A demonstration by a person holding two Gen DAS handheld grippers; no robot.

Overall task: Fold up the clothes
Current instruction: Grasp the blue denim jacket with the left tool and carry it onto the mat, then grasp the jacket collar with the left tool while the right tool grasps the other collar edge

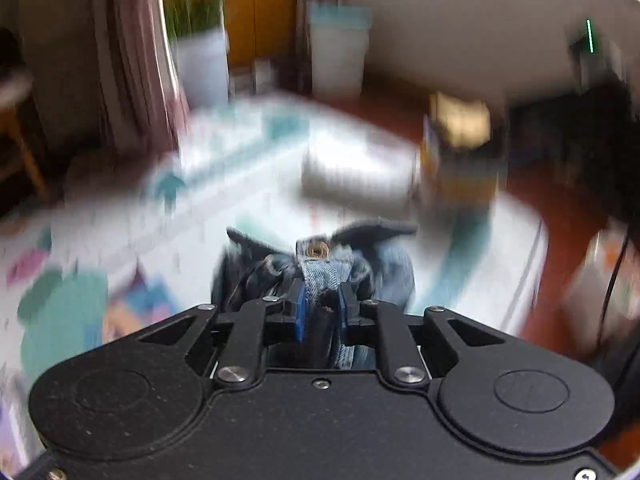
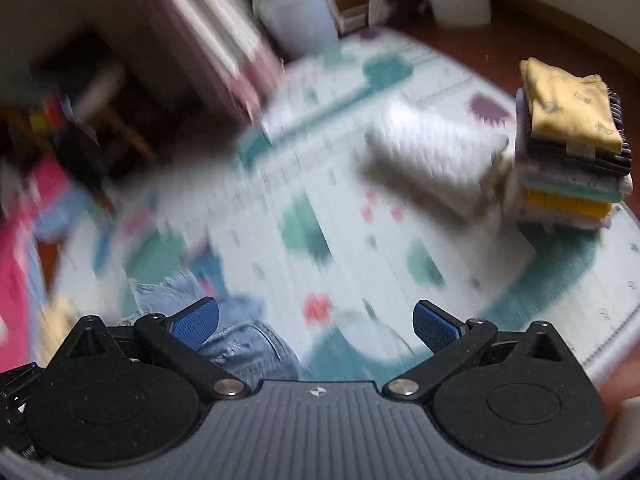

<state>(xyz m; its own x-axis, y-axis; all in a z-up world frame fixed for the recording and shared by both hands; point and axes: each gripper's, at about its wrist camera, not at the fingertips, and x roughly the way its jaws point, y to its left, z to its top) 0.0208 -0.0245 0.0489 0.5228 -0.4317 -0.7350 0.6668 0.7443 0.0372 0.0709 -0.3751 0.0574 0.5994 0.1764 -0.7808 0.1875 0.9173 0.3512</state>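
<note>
Left gripper (image 1: 321, 304) nearly closed, pinching blue denim jeans (image 1: 326, 270) by the brass-buttoned waistband. Right gripper (image 2: 316, 322) spread wide, empty; only there, tall stack of folded clothes (image 2: 572, 152) on patterned pastel play mat (image 2: 280, 184), sharp.

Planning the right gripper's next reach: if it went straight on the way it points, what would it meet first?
Probably the patterned play mat. The open right gripper has nothing between its fingers; the jeans lie off to its left. Blur makes depth uncertain.

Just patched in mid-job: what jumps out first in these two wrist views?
The left gripper is clamped on blue denim jeans, bunched up right at its fingertips. The right gripper hangs open and empty over the patterned play mat, with a tall stack of folded clothes at far right.
</note>
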